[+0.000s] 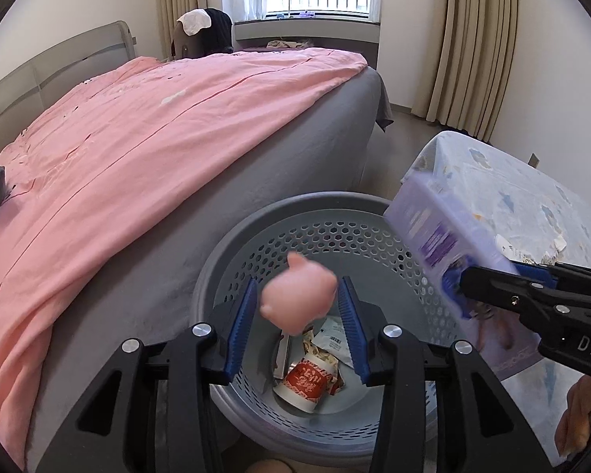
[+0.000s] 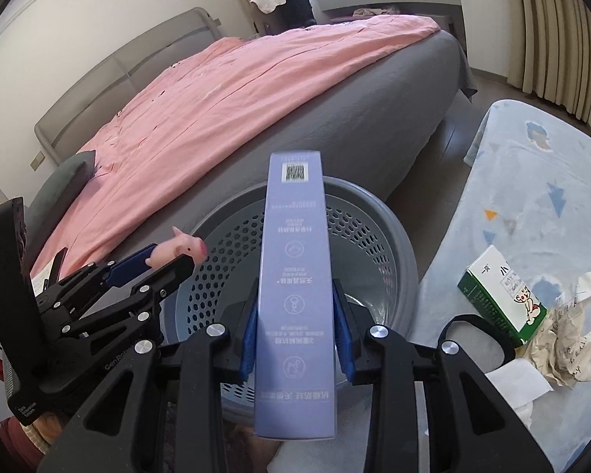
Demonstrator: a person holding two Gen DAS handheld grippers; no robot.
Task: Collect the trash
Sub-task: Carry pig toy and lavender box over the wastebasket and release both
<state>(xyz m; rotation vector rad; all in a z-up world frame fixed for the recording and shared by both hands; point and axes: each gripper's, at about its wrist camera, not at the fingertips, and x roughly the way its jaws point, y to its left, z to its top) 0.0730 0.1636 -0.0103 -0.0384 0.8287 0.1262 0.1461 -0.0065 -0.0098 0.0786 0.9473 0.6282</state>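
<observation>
Bedroom floor, beside the bed (image 1: 216,126): one round grey perforated basket (image 1: 256,216), standing upright between the bed's grey side and a low table (image 2: 532,197) draped in a pale blue patterned cloth. Basket contents, seen from the left wrist view: red-and-white paper cup (image 1: 305,384) lying on its side at the bottom, snack wrappers (image 1: 327,339) and a labelled pouch just beside it. Left gripper (image 1: 297,315): over the basket's mouth, blue pads spread apart; a pink pig toy (image 1: 297,301), blurred, sits between them, clear of the right pad, contact with the left pad not discernible; in the right wrist view the toy's head shows past the gripper's tip, above the basket's left rim. Right gripper (image 2: 295,329): over the basket's near rim, pads set against the two broad faces of a tall lavender box (image 2: 295,295); whether they press it cannot be told. Box carries printed text and a square code near its far end, which reaches past the basket's far rim. Table, near corner: green-and-white carton (image 2: 500,299) lying tilted, crumpled written paper (image 2: 563,351) touching it, a white tissue (image 2: 516,386) at the table's near edge. Bed: pink cover (image 1: 138,138) over a grey sheet, grey pillow (image 2: 65,185) at the head end
</observation>
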